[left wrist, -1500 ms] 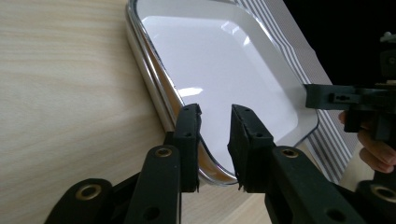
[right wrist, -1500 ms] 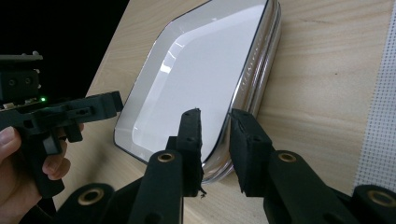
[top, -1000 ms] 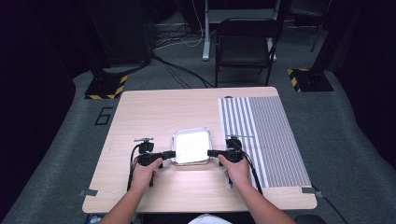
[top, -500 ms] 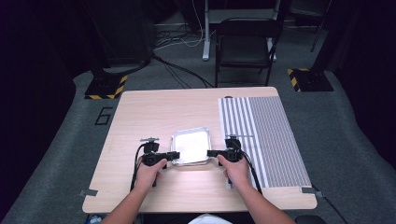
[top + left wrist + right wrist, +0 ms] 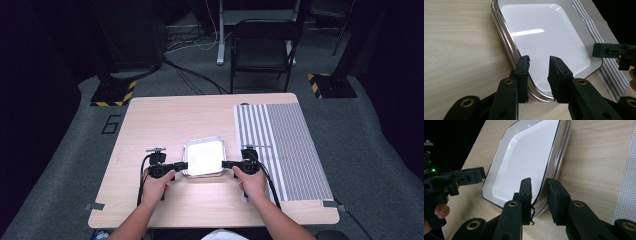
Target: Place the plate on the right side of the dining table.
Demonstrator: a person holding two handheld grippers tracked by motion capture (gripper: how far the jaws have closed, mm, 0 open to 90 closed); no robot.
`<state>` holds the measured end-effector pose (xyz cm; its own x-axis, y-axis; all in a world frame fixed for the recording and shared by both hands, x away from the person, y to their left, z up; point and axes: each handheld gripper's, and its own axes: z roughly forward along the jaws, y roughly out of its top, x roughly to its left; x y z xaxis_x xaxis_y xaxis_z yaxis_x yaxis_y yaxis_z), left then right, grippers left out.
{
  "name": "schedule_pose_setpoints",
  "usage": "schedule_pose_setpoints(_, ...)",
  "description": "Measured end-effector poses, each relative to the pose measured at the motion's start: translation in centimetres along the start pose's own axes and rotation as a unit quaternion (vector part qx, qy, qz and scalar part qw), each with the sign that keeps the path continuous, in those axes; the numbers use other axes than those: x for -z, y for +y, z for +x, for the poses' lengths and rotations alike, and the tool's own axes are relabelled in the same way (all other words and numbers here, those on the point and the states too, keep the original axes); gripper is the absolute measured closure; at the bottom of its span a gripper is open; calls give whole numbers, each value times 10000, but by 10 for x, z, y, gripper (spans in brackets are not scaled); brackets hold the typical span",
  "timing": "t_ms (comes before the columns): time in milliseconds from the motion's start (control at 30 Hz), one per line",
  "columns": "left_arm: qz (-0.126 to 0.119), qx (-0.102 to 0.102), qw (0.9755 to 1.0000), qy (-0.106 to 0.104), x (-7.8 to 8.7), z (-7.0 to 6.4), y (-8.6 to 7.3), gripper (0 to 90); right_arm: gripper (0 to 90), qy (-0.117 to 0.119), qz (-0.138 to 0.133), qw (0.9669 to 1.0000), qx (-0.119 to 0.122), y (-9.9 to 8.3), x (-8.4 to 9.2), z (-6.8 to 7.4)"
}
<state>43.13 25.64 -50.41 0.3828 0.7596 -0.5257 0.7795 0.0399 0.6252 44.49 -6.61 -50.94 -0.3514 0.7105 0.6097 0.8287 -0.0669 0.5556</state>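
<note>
High view: both grippers' jaws clamp opposite tray [image 5: 204,156] rims mid-table.

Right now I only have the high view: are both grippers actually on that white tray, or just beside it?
Observer: On it. The left gripper straddles the tray rim near a corner, one jaw inside, one outside.
Operator: And the right?
Observer: The right gripper straddles the rim the same way on its side.
Operator: Is it a single tray?
Observer: Probably not. Chrome rims show stacked beneath the white surface.
</note>
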Motion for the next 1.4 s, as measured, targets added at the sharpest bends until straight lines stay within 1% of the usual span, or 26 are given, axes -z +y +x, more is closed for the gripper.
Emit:
schedule_pose_setpoints(67,-4,22,10000,5,-1,-1,0,695,732,18,3,10000,6,0,0,0)
schedule_pose_setpoints(233,15,-24,10000,59,-2,-3,1,682,697,-21,-25,10000,-17,0,2,-2)
schedule_pose_setpoints(300,33,-44,10000,68,-3,-4,1,678,697,-24,-27,10000,-17,0,1,-2)
schedule_pose_setpoints(333,85,-63,9999,53,-5,-6,1,677,686,-34,-44,10000,-24,1,2,-3)
schedule_pose_setpoints(433,141,-123,9998,72,-8,-8,2,677,672,-59,-42,10000,-43,2,2,-4)
schedule_pose_setpoints(600,163,-105,9998,90,-11,-9,3,670,671,-127,-26,9999,-2,3,3,-5)
schedule_pose_setpoints(700,233,-109,9996,105,-14,-10,3,670,667,-176,-32,9998,29,4,5,-6)
schedule_pose_setpoints(767,343,-170,9991,156,-18,-12,4,669,672,-209,-45,9998,24,5,6,-7)
schedule_pose_setpoints(833,357,-131,9992,154,-19,-13,3,659,674,-228,-48,9997,42,6,7,-7)
schedule_pose_setpoints(867,362,-178,9990,213,-20,-14,4,659,674,-271,-51,9996,98,7,9,-7)
schedule_pose_setpoints(967,365,-183,9989,226,-20,-13,5,660,673,-292,-55,9994,162,7,10,-7)
schedule_pose_setpoints(1033,365,-87,9991,206,-21,-13,6,660,674,-317,-55,9993,191,7,11,-7)
schedule_pose_setpoints(1067,375,-49,9990,237,-21,-13,8,659,678,-335,-47,9992,207,8,12,-7)
schedule_pose_setpoints(1100,381,-58,9989,253,-22,-14,8,659,682,-346,-55,9992,203,8,13,-7)
schedule_pose_setpoints(1133,415,-135,9986,285,-22,-13,8,659,685,-355,-61,9991,201,8,13,-7)
schedule_pose_setpoints(1233,408,-146,9986,295,-22,-14,8,656,689,-358,-59,9991,222,8,14,-7)
schedule_pose_setpoints(1300,399,-167,9986,314,-22,-14,8,651,691,-385,-70,9988,292,8,17,-6)
schedule_pose_setpoints(1400,349,-108,9989,292,-22,-16,6,642,718,-322,-93,9991,253,6,18,-7)
